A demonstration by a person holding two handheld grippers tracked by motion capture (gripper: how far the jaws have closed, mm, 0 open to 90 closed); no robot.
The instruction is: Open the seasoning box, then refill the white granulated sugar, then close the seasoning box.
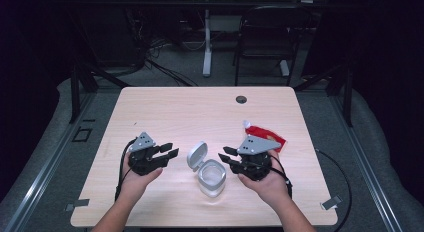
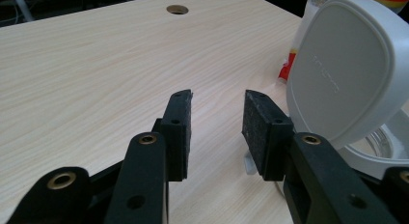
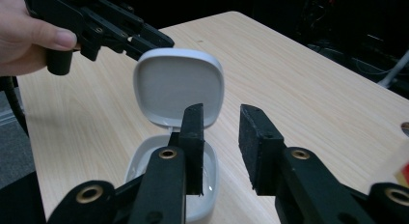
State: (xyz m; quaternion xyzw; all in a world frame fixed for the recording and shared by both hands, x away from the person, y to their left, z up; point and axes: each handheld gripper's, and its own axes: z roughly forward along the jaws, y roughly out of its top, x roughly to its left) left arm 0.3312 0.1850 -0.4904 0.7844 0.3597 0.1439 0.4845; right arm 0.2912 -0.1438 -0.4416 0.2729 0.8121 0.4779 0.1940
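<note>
Now: container (image 1: pixel 211 178) upright, hinged lid (image 1: pixel 196 155) tilted up-left; left tool (image 1: pixel 169 149), right tool (image 1: pixel 226 156) part-open, empty.

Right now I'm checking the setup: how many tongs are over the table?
2. The left tongs hover left of the open white container; the right tongs hover to its right, both empty.

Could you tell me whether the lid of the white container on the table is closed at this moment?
No, the lid stands tipped up and open above the white container, whose inside shows in the right gripper view.
</note>
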